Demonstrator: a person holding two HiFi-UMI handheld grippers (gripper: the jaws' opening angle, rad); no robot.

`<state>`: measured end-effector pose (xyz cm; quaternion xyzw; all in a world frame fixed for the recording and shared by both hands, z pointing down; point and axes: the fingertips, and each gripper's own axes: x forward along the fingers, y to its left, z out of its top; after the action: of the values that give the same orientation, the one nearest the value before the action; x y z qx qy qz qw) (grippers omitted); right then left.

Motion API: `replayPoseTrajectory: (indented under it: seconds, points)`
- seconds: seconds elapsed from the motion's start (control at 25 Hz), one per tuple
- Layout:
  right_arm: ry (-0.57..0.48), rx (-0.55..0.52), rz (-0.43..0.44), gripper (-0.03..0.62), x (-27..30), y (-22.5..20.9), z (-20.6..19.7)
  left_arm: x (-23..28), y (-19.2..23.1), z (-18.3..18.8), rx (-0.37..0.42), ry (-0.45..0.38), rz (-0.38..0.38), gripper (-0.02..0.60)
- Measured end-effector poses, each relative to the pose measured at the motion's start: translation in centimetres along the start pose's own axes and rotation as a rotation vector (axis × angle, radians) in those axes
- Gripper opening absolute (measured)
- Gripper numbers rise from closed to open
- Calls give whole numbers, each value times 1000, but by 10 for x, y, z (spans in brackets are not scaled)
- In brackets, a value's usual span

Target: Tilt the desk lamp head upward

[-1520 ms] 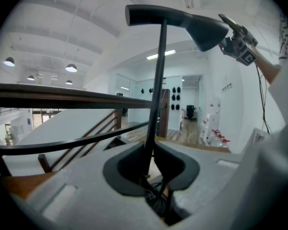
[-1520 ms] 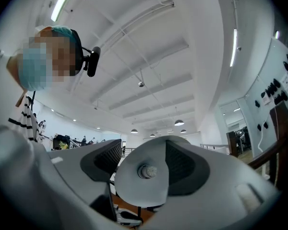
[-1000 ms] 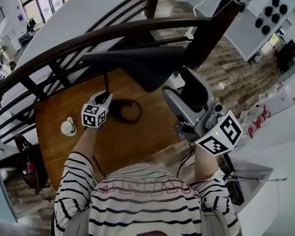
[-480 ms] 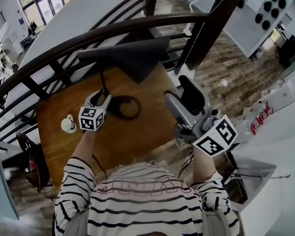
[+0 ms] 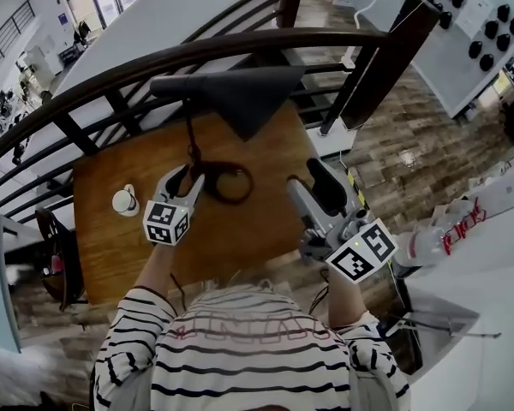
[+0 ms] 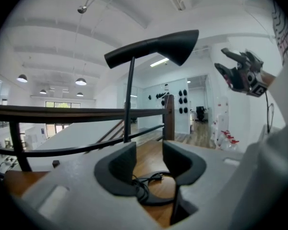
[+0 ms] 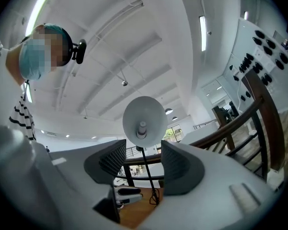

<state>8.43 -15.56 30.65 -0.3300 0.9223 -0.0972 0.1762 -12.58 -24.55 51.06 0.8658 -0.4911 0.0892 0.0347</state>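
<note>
**On the wooden table by the railing: one lamp, two spread claws**

On the one brown wooden table (image 5: 248,229) stands a single desk lamp: one dark cone-shaped head (image 5: 240,99), one thin upright stem (image 5: 191,139) and one ring-shaped base (image 5: 227,184) with a dark cord coiled on it. The lamp sits at the far side of the table, its head overhanging the far edge just below the curved dark railing (image 5: 197,54). Seen from the right gripper view, the inside of the head is white and holds one bulb.

Two claws are in play, each with one marker cube. The left claw (image 5: 184,179) is low over the table just beside the base and the foot of the stem. Its jaws have just been opening and stand wide apart with nothing pinched. Through the gap, the left gripper view shows only the base ring and cord beyond. The right claw (image 5: 310,184) is at the table's right edge, near the lamp but apart from it and angled up toward the underside of the head. Its jaws have just been closing, yet they are spread, with nothing between them.

One small white object (image 5: 125,200) sits near the left end of the table, well clear of the lamp. The person wears a striped top (image 5: 248,349).
</note>
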Motion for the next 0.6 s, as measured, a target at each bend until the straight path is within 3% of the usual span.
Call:
replayPoseTrajectory:
  seconds: [0.32, 0.6]
  points:
    - [67, 48, 25, 144, -9, -13, -35, -28, -36, 22, -30, -93, 25, 123]
    - [127, 121, 75, 66, -9, -19, -66, -53, -62, 22, -47, -119, 62, 64]
